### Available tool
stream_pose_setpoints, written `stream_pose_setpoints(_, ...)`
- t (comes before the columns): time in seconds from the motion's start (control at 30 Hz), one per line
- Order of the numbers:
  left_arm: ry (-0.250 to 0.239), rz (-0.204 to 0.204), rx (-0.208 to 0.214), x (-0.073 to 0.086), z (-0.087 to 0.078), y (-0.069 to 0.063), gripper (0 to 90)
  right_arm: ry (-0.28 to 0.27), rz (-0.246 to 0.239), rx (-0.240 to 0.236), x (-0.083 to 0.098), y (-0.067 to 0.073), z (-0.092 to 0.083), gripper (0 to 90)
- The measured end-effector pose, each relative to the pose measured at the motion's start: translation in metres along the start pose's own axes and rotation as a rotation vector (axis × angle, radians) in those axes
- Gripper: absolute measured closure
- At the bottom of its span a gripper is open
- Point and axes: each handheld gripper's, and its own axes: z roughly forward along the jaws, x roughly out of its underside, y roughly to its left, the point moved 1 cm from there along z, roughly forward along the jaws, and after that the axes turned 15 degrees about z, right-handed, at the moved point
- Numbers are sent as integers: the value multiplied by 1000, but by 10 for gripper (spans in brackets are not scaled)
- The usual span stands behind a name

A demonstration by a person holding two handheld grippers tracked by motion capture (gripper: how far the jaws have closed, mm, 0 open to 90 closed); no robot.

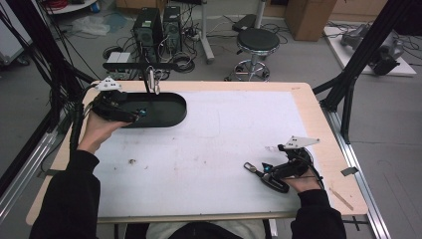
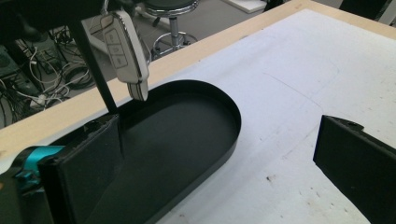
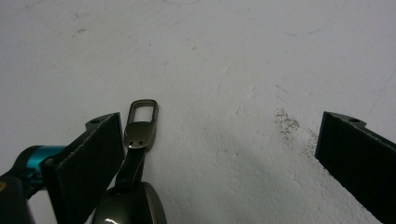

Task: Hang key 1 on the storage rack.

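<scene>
Left gripper (image 1: 130, 115): we see it upper left of the high view, jaws spread over the black oval tray (image 2: 205, 140).
White key fob (image 2: 122, 49): we find it hanging above the tray's far rim.
Right gripper (image 3: 219, 154): jaws wide apart, lower right.
Dark key fob (image 3: 135, 186): flat on the white mat (image 1: 224, 134), touching one jaw.

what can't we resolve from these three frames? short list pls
- Hook or stand top holding the white key fob: cut off by the top edge of the left gripper view; too small in the high view.
- Body of the dark key fob: cut by the bottom edge of the right gripper view.
- Near end of the black tray: hidden behind the left gripper jaw.
- Fob button symbols: blurred.
</scene>
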Motion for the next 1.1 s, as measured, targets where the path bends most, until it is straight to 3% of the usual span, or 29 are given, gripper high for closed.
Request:
stream_pose_setpoints(0.17,21,2,5,10,-2,-3,22,-2,0,0,0,0,0,8)
stream_pose_setpoints(0.73,49,-60,25,54,-7,-14,22,5,8,0,2,-2,1,8)
stream_pose_setpoints(0.9,76,-45,36,62,-10,-19,22,5,8,0,2,-2,1,8)
stream_pose_setpoints(1.1,76,-41,36,66,-17,-26,22,5,8,-1,2,-3,1,8)
